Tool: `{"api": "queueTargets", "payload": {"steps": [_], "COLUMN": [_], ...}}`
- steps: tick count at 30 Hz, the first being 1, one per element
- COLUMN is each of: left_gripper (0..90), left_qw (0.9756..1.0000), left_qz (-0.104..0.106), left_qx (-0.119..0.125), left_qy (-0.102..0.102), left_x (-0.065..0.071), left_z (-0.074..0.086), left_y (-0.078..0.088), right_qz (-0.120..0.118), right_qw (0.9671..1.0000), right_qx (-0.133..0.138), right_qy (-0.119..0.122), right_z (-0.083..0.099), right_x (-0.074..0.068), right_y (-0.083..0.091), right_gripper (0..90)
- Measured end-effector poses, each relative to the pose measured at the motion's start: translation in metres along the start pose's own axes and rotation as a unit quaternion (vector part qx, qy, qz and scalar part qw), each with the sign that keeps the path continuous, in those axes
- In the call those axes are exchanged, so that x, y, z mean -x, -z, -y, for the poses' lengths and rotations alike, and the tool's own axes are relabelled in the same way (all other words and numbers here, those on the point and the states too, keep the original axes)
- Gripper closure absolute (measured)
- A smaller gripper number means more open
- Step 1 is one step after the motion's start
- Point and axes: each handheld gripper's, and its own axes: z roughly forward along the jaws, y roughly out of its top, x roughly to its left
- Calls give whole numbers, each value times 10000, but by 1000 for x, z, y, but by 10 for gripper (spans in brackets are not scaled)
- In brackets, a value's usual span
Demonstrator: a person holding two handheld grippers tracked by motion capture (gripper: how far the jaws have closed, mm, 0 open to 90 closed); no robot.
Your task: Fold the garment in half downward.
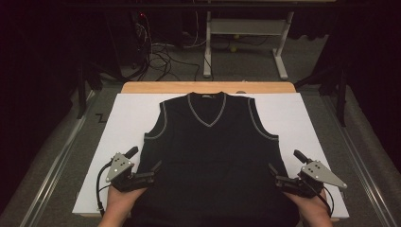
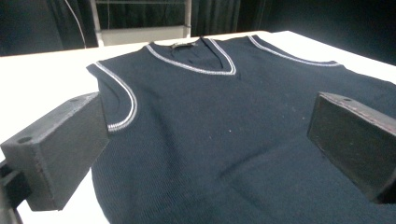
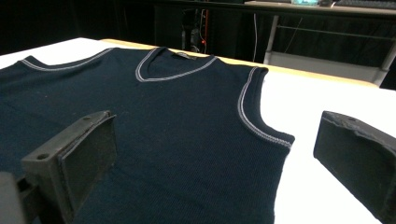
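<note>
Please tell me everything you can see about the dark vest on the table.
The vest is a sleeveless knit garment, dark navy, with pale trim around the V-neck and both armholes and a small label inside the collar. It lies flat and face up on the white sheet, neck away from the person. The open left gripper and right gripper sit at its side edges near the hem.

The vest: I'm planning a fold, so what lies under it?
The vest lies flat on a white sheet, which covers a wooden table showing at the far edge. Anything directly beneath the fabric is hidden.
</note>
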Motion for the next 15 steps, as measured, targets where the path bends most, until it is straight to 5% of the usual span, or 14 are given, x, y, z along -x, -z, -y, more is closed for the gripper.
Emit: {"api": "queueTargets", "payload": {"steps": [3,12,15], "left_gripper": [0,0,0], "left_qw": [9999,9997,9986], "left_qz": [100,-67,61], "left_qx": [-90,-74,-260], "left_qy": [88,231,446], "left_x": [-2,-9,-15], "left_z": [0,0,0], "left_y": [-3,-3,-2], "right_qz": [-10,24,11], "right_qw": [10000,9999,9999], "right_qx": [-3,-75,-96], "right_qy": [-16,-77,-56], "right_z": [-1,-1,-1], "right_x": [2,4,4], "right_y": [-3,-9,-14], "right_gripper": [2,2,2]}}
